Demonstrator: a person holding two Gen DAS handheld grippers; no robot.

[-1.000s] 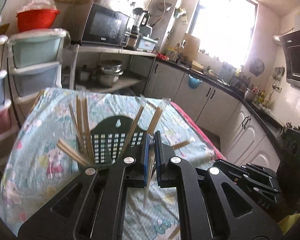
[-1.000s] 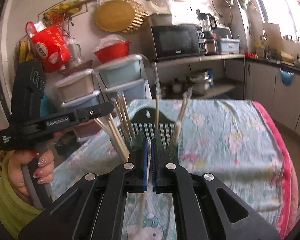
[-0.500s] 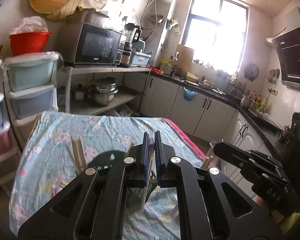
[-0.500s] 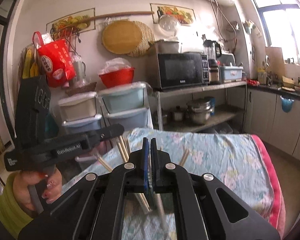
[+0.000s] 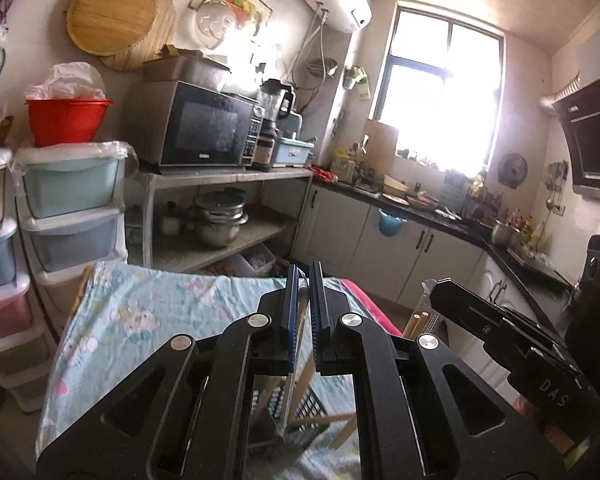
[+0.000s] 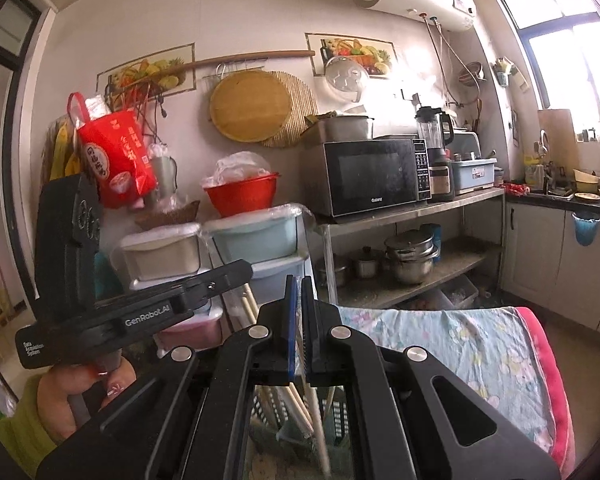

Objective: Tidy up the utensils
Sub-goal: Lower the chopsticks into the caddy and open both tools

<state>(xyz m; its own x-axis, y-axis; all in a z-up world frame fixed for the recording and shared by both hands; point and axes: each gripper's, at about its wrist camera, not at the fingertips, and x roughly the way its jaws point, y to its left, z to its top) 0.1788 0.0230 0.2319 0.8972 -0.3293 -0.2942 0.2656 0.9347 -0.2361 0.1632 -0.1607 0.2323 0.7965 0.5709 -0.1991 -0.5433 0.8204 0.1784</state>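
Holding 1 thin chopstick [image 5: 290,392] each, it seems, the left hand-held gripper [image 5: 304,316] and right hand-held gripper [image 6: 299,320] are nearly closed above the dark basket [image 6: 340,412] on the table [image 5: 140,320]. Chopsticks are light, stiff, slippery; pinch mid-stick.

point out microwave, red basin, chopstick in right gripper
microwave [image 6: 374,176], right wrist view, on its dark door.
red basin [image 5: 68,122], left wrist view, on its front wall.
chopstick [image 6: 318,432], right wrist view, on shaft below gripper.
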